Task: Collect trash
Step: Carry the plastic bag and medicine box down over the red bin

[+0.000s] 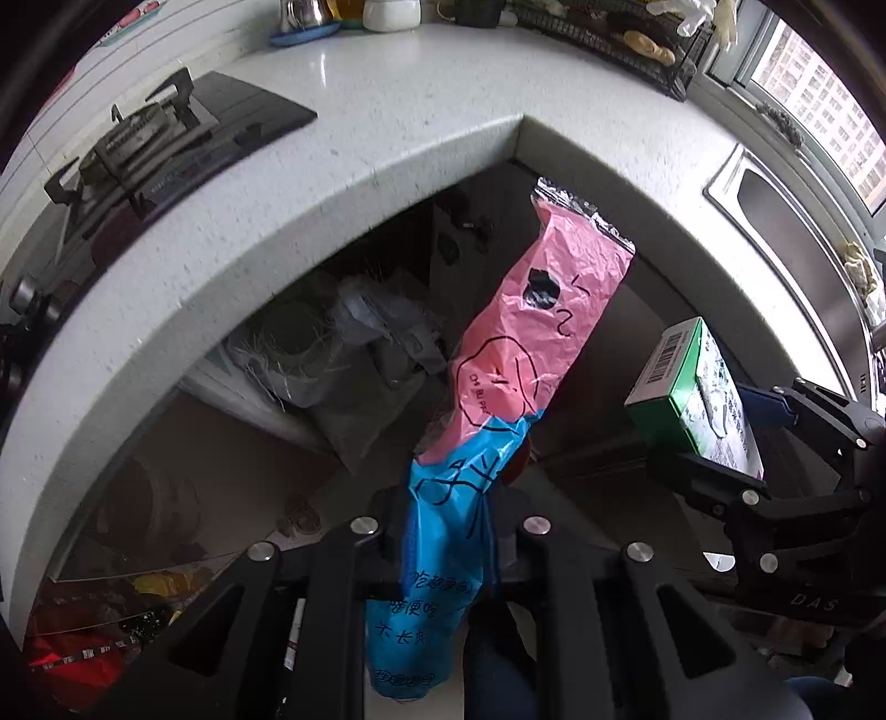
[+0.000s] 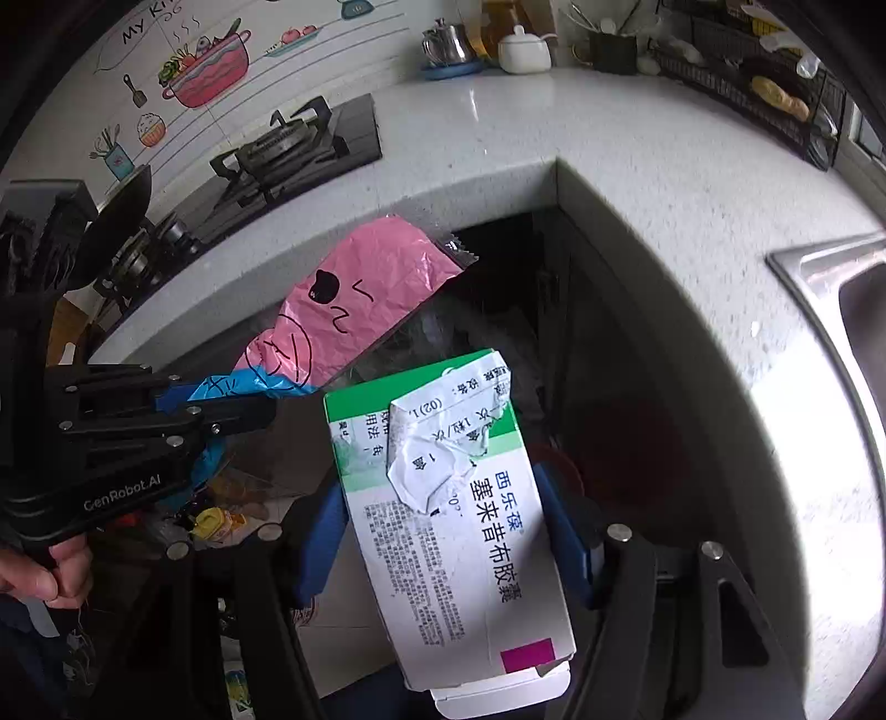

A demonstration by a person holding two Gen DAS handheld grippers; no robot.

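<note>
While both jaws grip: wrapper long axis up-right | box lengthwise, green end up.

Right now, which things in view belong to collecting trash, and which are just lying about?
For the job:
- pink and blue wrapper, in the left hand-held gripper
- green and white medicine box, in the right hand-held gripper

Lying about:
- gas stove
- white lidded pot
- metal teapot
- sink
</note>
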